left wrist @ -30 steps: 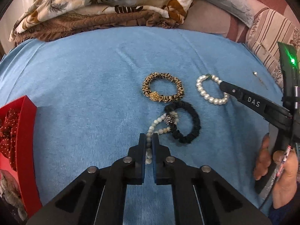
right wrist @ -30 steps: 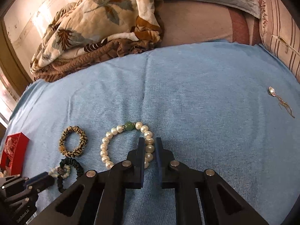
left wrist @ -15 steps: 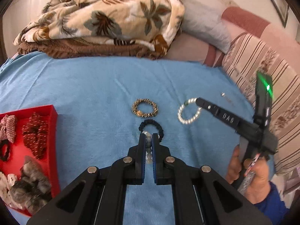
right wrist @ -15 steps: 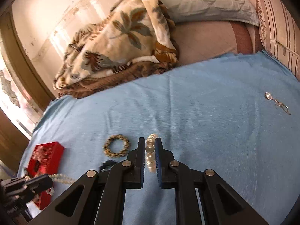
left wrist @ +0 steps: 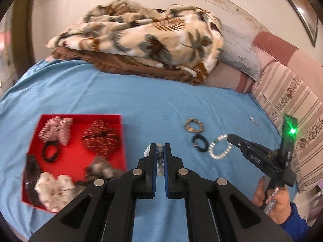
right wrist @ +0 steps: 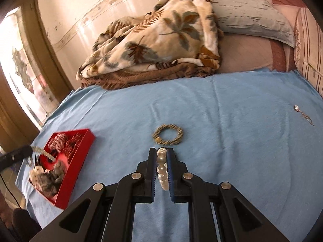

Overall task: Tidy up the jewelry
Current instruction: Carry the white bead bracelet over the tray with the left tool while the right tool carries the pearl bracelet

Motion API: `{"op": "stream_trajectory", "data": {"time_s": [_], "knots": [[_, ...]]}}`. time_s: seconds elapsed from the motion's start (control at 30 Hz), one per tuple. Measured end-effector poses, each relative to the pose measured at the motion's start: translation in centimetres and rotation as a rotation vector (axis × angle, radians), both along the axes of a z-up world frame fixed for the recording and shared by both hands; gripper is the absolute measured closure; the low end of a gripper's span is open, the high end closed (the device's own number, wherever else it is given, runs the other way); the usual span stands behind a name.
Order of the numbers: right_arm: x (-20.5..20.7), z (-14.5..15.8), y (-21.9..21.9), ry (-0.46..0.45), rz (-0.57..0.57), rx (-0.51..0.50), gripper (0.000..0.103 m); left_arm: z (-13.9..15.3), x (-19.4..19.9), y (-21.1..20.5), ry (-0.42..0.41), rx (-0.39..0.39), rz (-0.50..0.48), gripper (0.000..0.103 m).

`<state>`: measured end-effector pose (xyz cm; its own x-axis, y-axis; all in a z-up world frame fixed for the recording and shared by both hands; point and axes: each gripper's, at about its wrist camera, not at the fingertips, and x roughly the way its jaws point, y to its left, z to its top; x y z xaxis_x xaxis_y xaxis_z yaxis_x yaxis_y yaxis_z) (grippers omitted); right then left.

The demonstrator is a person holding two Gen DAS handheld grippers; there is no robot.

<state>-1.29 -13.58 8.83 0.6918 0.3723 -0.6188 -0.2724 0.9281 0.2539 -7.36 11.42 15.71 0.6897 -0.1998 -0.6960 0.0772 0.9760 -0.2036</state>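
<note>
My left gripper (left wrist: 160,148) is shut on a grey-white bead bracelet (left wrist: 159,157), lifted above the blue sheet beside the red tray (left wrist: 80,164) of hair accessories. My right gripper (right wrist: 161,153) is shut on a white pearl bracelet (right wrist: 162,170), also raised; the bracelet hangs from it in the left wrist view (left wrist: 220,147). A leopard scrunchie (right wrist: 168,134) and a black scrunchie (left wrist: 199,142) lie on the sheet. The red tray (right wrist: 80,159) sits at the left in the right wrist view, with the left gripper's beads (right wrist: 43,152) over it.
A small pendant on a chain (right wrist: 302,114) lies on the sheet at far right. A folded leaf-print blanket (left wrist: 145,40) and pillows (right wrist: 252,18) lie along the wall. Striped cushions (left wrist: 292,109) border the right side.
Both grippers have lifted their bracelets off the sheet and risen. The left one has swung left toward the red tray, leaving the black scrunchie behind.
</note>
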Motion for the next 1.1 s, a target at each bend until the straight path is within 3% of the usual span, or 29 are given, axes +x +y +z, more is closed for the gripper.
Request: {"op": "stream_trajectory", "data": {"time_s": [0.17, 0.53, 1.1], "knots": [[-3.1, 0.3, 2.5, -0.012, 0.022, -0.040, 0.092, -0.1, -2.2, 2.1, -0.012, 0.056, 0.053, 0.097], [-8.9, 1.4, 5.8, -0.017, 0.076, -0.078, 0.092, 0.4, -6.1, 1.8, -0.063, 0.203, 0.094, 0.097], [-11.7, 3.2, 9.4, -0.028, 0.125, -0.151, 0.092, 0.2, -7.9, 6.6, -0.055, 0.173, 0.164, 0.097]]}}
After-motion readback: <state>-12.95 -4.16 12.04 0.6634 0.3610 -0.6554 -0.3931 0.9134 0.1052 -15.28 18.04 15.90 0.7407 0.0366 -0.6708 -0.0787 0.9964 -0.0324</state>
